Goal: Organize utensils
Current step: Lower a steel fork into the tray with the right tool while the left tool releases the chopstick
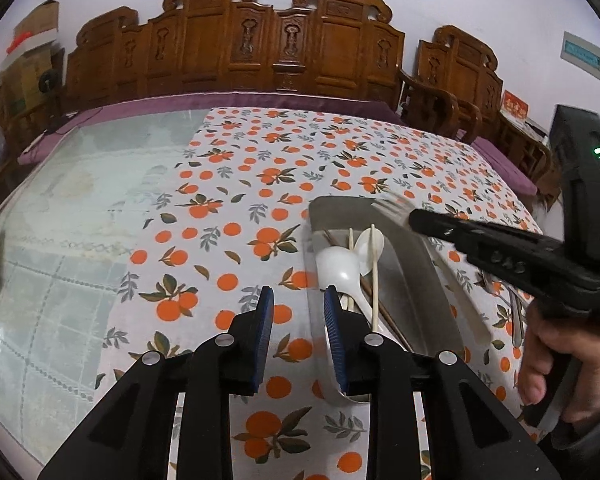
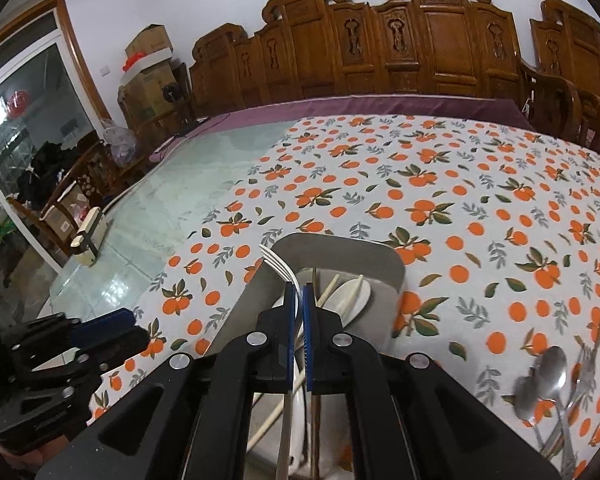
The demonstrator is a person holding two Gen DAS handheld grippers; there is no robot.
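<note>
Right gripper (image 2: 299, 300): clamped on a metal fork (image 2: 286, 276), the blue pads pinching its neck; the tines stick out ahead of the fingertips and the handle runs back under the jaws.
Fork versus tray: the fork hangs over the grey metal tray (image 2: 392, 276), tines toward the tray's far left corner; its long axis runs near-to-far, roughly in line with the tray's length.
Left gripper (image 1: 299, 312): fingers apart with nothing between them, hovering just left of the tray's near end; its right pad overlaps the tray edge in the left wrist view.
Nearer hand: the right one, already above the tray; my guess is that the next move is to lower and release.
Tray contents: white ceramic spoons (image 1: 334, 266), pale chopsticks (image 1: 374, 276) and a dark brown pair, all laid lengthwise.
Fork's look: slim, shiny steel, four curved tines, motion-blurred in the left wrist view.
Utensils left over: a steel spoon (image 2: 548, 376) and more cutlery lie loose on the orange-print tablecloth (image 2: 460, 184), near right, well apart from the tray.
Risk: the fork may land crosswise on the spoons.
</note>
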